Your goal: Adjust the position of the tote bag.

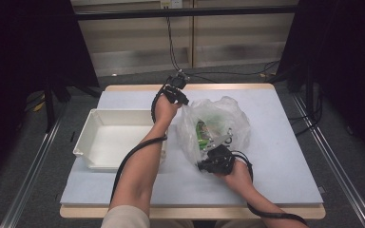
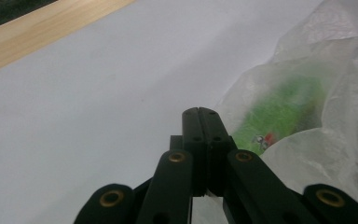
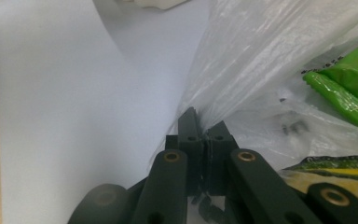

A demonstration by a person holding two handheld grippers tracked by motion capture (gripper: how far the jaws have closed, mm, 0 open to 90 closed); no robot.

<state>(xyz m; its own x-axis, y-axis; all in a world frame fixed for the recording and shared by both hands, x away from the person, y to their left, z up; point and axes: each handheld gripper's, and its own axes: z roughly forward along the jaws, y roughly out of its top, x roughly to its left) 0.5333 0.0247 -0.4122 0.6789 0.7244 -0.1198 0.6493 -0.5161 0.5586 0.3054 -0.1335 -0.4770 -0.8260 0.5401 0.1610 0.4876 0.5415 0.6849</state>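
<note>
A crumpled, translucent white plastic bag lies on the pale grey table top, right of centre in the high view. Through its film show a bright green packet and something small and silvery beside it; what that silvery thing is cannot be told.

The left gripper sits at the bag's upper left corner in the high view, the hand behind it reaching up from the bottom of the frame. In the left gripper view its two black jaws stand pressed together, and whether any film is caught between them cannot be told; the bag bulges at the right of that frame with the green packet blurred inside it.

The right gripper is at the bag's lower edge in the high view. In the right gripper view its jaws are clamped on a fold of the bag's film, which rises taut from the tips toward the upper right. Behind the film lie the green packet at the right edge and a yellow and green printed packet at the lower right.

A shallow, rectangular white plastic tray stands left of the bag in the high view, with nothing visible inside it; the left forearm crosses over its right end.
</note>
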